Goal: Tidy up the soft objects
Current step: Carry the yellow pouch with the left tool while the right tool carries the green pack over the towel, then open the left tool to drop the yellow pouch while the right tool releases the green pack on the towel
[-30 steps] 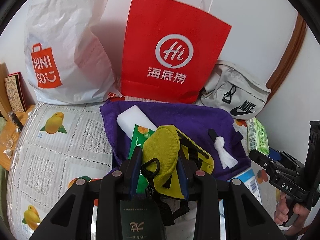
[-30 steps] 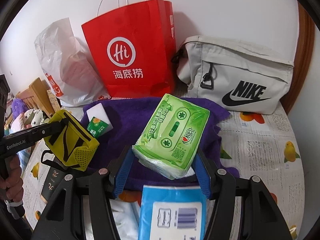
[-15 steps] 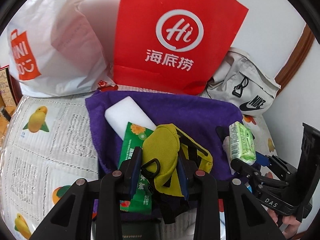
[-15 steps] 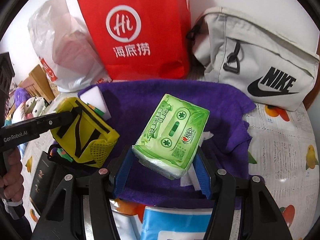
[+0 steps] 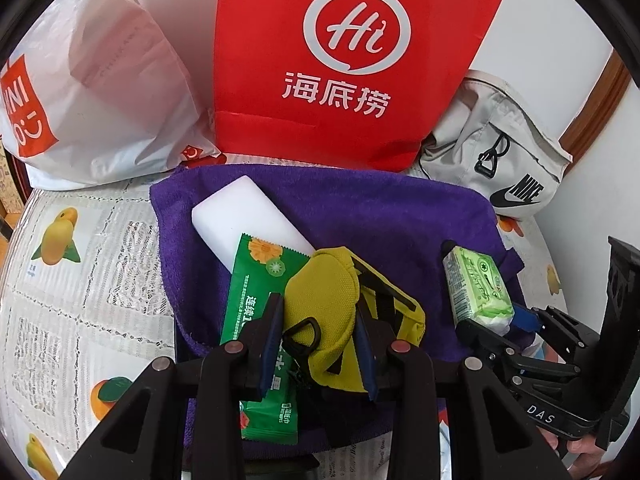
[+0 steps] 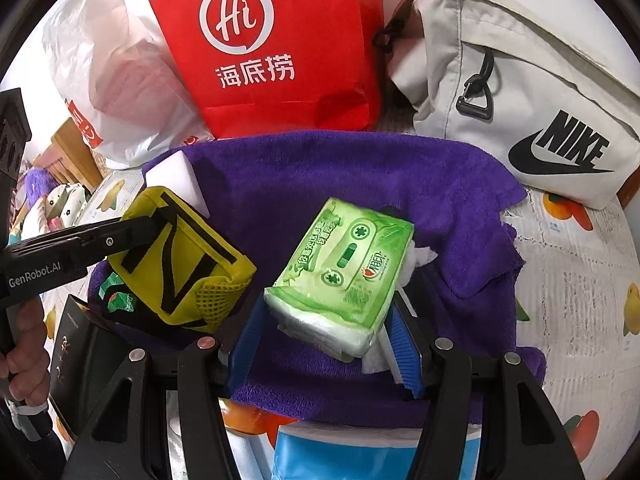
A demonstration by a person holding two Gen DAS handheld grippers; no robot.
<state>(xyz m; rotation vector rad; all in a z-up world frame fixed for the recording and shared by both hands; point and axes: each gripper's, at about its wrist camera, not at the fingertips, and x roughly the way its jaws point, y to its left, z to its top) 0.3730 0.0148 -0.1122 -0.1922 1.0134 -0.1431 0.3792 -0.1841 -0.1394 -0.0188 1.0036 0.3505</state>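
Observation:
A purple towel (image 5: pixel 360 216) (image 6: pixel 320 184) is spread on the table. On its left lie a white sponge block (image 5: pixel 244 220) (image 6: pixel 176 176) and a green wet-wipe packet (image 5: pixel 256 304). My left gripper (image 5: pixel 320 320) (image 6: pixel 132 232) is shut on a yellow pouch (image 5: pixel 328 304) (image 6: pixel 180 260) with black straps, held low over the towel's near left part. My right gripper (image 6: pixel 324 320) (image 5: pixel 480 320) is shut on a green tissue pack (image 6: pixel 344 272) (image 5: pixel 476 284), held just above the towel's right side. A white scrap (image 6: pixel 420 256) peeks from under that pack.
Behind the towel stand a red paper bag (image 5: pixel 344 60) (image 6: pixel 272 48), a white plastic shopping bag (image 5: pixel 92 80) (image 6: pixel 116 80) and a grey Nike pouch (image 5: pixel 496 148) (image 6: pixel 520 92). A blue-and-white pack (image 6: pixel 360 456) lies at the near edge. A fruit-print tablecloth (image 5: pixel 72 280) covers the table.
Both grippers have come forward and down over the purple towel, each with its object still held. The tissue pack now hangs over the towel's right part beside the yellow pouch.

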